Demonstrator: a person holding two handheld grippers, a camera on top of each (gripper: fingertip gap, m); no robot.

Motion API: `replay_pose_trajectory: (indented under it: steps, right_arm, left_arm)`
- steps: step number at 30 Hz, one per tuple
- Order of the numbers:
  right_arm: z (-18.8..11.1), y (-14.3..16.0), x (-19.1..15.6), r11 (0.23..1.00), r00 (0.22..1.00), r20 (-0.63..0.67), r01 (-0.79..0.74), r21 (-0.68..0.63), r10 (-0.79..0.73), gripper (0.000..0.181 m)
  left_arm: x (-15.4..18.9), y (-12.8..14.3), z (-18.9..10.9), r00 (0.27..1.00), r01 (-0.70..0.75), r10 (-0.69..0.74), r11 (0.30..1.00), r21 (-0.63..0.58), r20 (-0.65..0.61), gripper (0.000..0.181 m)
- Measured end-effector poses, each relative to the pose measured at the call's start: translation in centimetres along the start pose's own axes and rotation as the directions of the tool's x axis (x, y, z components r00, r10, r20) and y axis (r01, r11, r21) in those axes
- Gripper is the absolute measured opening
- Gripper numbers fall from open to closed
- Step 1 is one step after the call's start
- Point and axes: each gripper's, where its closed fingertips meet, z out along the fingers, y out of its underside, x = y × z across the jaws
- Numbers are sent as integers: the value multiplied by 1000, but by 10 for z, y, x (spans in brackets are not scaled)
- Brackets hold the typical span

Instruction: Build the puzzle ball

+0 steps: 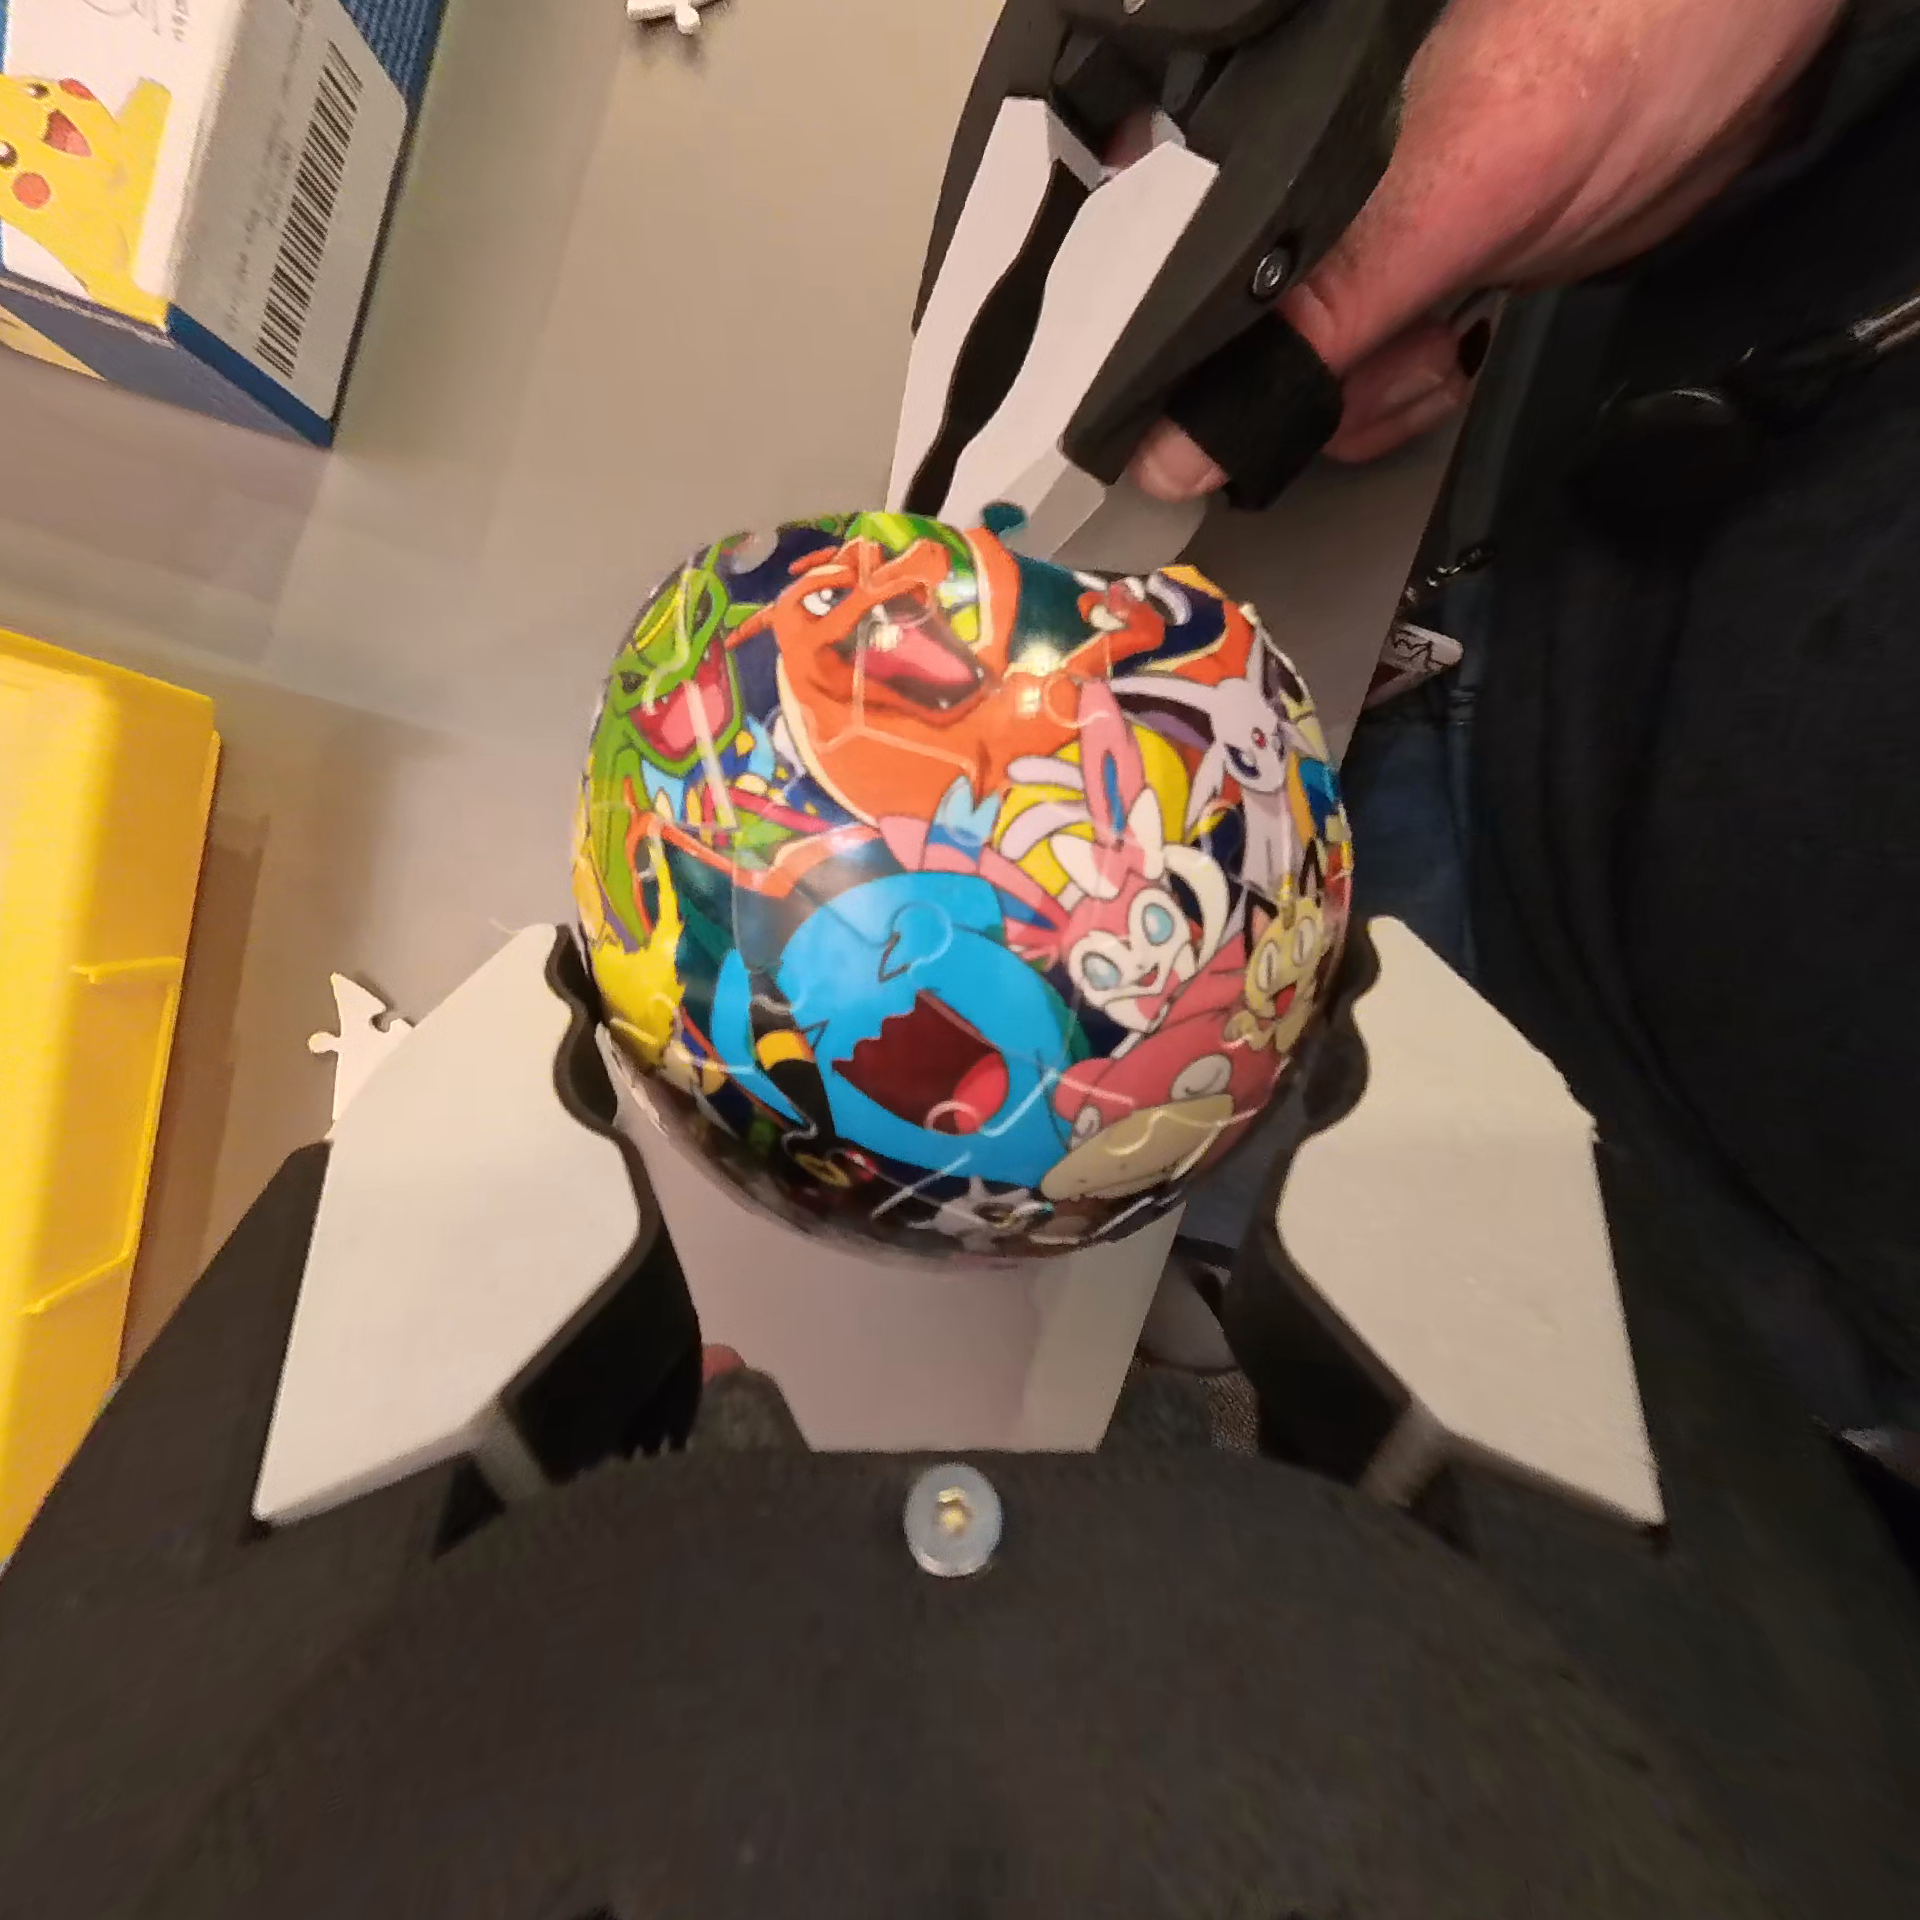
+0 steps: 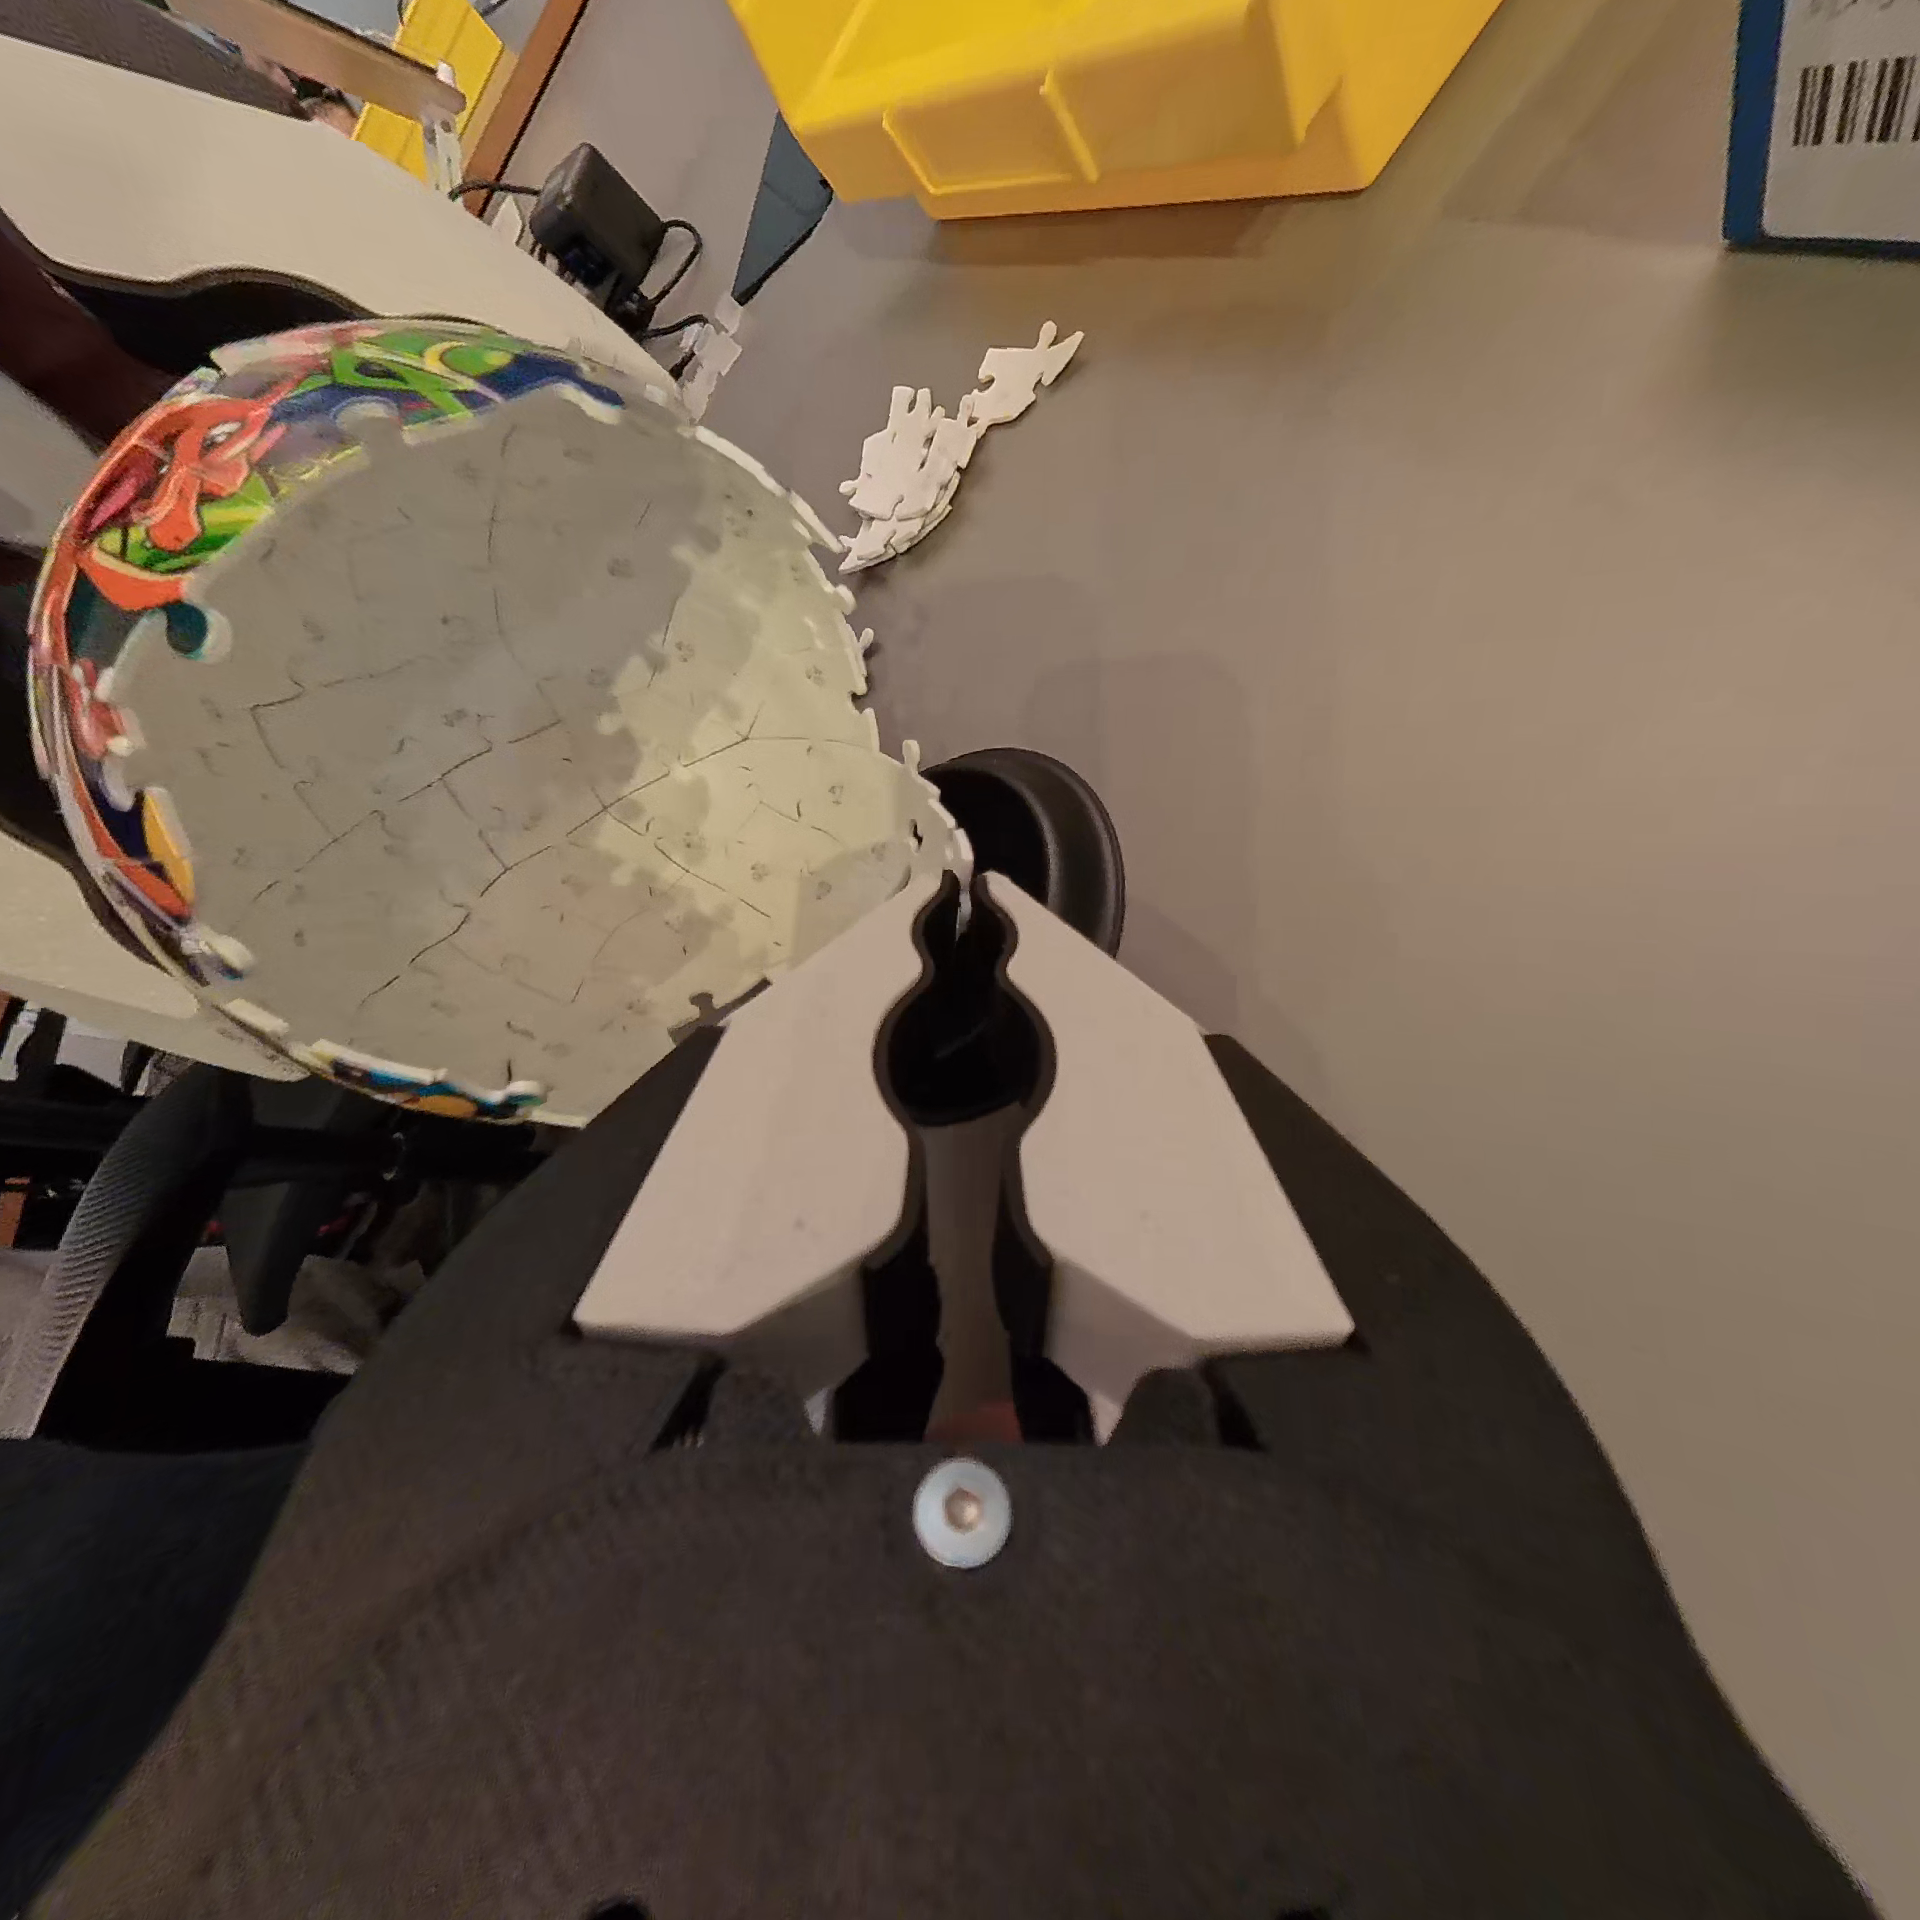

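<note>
- The left gripper (image 1: 961, 997) is spread wide around the ball (image 1: 961, 883), its two white fingers (image 1: 457, 1174) pressing the ball's left and right sides and holding it off the table (image 1: 499, 520).
- The ball's outside is a glossy patchwork of bright cartoon creatures in orange, green, blue, pink and yellow.
- In the right wrist view the ball (image 2: 468, 727) shows as an unfinished shell: the pale grey inside is visible, with a jagged rim of tabs along the open edge.
- The right gripper (image 2: 961, 894) has its fingers nearly pressed together, pinching a thin white piece (image 2: 961, 904) at the tips, right against the ball's open rim.
- The left wrist view shows the right gripper (image 1: 997, 499) beyond the top of the ball, held by a hand (image 1: 1507, 208).
- A small pile of white loose pieces (image 2: 935, 457) lies face down on the grey table (image 2: 1455, 727), well apart from the ball.
- One more stray piece (image 1: 353, 1023) lies on the table just beside the left finger.
- A yellow bin (image 2: 1091, 94) stands at the far side of the table, and a box (image 1: 187, 208) with a barcode near it.
- A black round stand (image 2: 1049, 831) sits on the table just beyond the right gripper's tips.
</note>
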Motion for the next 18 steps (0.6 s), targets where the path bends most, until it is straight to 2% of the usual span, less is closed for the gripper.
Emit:
replay_pose_trajectory:
  steps: [10,14,18]
  right_arm:
    - [4,10,4,999,997,-61,38,-39,-41,3]
    - [-1,9,5,994,990,-88,104,-43,-107,9]
    - [-5,1,5,967,960,-117,251,-43,-255,11]
  left_arm:
    - [0,-5,5,1000,0,-2,999,-54,-28,131]
    - [0,-6,6,1000,-3,1,998,-64,-32,130]
    - [0,-7,6,999,-3,0,997,-71,-35,130]
